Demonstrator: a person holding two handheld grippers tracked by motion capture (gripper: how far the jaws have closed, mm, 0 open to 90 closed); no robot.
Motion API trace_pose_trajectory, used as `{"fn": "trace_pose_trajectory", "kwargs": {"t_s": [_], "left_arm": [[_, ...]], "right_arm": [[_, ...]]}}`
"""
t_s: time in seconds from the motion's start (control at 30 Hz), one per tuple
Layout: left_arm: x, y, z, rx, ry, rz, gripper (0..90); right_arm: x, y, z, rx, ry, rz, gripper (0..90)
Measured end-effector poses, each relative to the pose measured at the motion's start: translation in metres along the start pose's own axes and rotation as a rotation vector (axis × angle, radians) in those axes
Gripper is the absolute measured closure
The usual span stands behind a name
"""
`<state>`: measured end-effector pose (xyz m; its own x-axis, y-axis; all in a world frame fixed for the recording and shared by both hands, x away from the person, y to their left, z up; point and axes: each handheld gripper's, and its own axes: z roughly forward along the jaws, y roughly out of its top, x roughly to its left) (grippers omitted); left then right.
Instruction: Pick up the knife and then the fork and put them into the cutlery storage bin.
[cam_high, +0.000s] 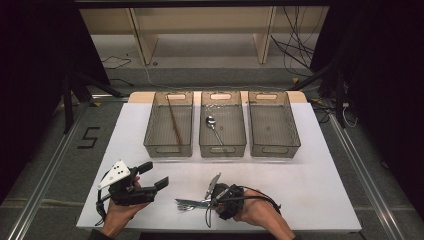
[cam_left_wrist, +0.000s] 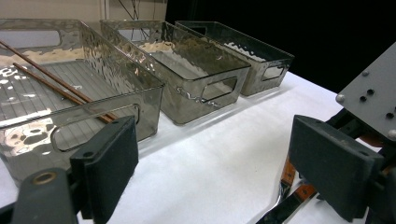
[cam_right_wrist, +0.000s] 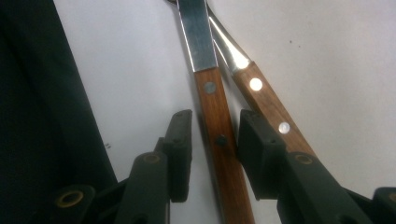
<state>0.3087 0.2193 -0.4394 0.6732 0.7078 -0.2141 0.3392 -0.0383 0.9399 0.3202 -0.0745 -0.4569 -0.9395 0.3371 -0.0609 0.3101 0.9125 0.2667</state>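
My right gripper has its fingers straddling, not yet pinching, a wooden-handled fork with steel rivets lying on the white surface, near the middle clear bin; my left gripper gapes empty.

three clear smoky plastic bins stand in a row toward twelve o'clock on the white table. the left bin holds thin brown wooden chopsticks; the middle bin holds a silver metal spoon; the right bin sits at two o'clock.
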Motion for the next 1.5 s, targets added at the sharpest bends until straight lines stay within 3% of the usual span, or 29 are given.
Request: {"fn": "trace_pose_trajectory", "kwargs": {"t_s": [0.17, 0.63, 1.03, 1.23, 1.5], "left_arm": [[0.0, 0.0, 0.0, 0.002, 0.0, 0.001, 15.4], [0.0, 0.0, 0.0, 0.002, 0.001, 0.002, 15.4], [0.0, 0.0, 0.0, 0.002, 0.002, 0.001, 15.4], [0.0, 0.0, -0.001, 0.0, 0.004, 0.001, 15.4], [0.0, 0.0, -0.001, 0.001, 0.004, 0.002, 15.4]], "right_arm": [[0.0, 0.007, 0.004, 0.029, 0.008, -0.039, 66.7], [0.0, 0.016, 0.005, 0.081, 0.03, -0.07, 74.3], [0.003, 0.018, 0.005, 0.087, 0.016, -0.123, 77.1], [-0.002, 0.016, -0.001, 0.07, 0.019, -0.095, 77.3], [-0.016, 0.009, -0.014, -0.007, 0.023, -0.018, 77.3]]}}
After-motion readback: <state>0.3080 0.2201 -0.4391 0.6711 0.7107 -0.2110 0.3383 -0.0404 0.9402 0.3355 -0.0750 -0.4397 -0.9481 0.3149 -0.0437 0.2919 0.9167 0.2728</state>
